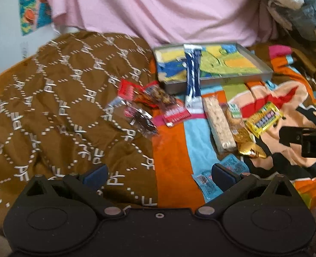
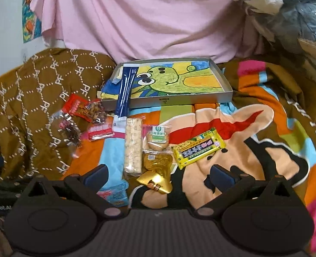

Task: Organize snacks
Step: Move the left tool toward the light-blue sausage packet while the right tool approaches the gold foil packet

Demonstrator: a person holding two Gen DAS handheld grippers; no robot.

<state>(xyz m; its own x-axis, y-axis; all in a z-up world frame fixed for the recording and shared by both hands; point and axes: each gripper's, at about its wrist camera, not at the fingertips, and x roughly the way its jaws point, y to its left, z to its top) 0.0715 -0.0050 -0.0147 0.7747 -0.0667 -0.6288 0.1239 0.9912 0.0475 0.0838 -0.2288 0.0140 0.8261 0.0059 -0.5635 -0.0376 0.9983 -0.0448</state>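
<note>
Both hand-held grippers hang over a bed spread with a striped cartoon blanket [image 2: 233, 150] and, to the left, a brown quilt [image 2: 29, 111] printed with white letters. The left hand-held gripper [image 1: 159, 174] has its blue-padded fingers spread wide with nothing between them, above the seam where quilt meets blanket. The right hand-held gripper [image 2: 158, 174] is likewise spread and empty, hovering over the near end of the snack row; in the left wrist view its dark body shows at the right edge. At the far side lies a shallow grey tray [image 2: 226, 81] lined with a green cartoon drawing. A long dark-blue stick packet [image 2: 124, 92] rests slanted across the tray's left near rim, its far end inside the tray and its near end on the blanket. Left of it, on the quilt's edge, sit several red and clear snack packets [image 2: 83, 111] in a loose cluster. Just right of the blue packet's near end lies a pale puffed-rice bar [image 2: 133, 145], lengthwise. Beside that is a clear-wrapped round biscuit [image 2: 157, 138], with a gold-foil packet [image 2: 157, 171] just nearer. Further right a yellow wrapped bar [image 2: 198, 148] lies tilted. Small light-blue sachets [image 1: 207, 182] lie on the blanket close to the left gripper's right finger.
</note>
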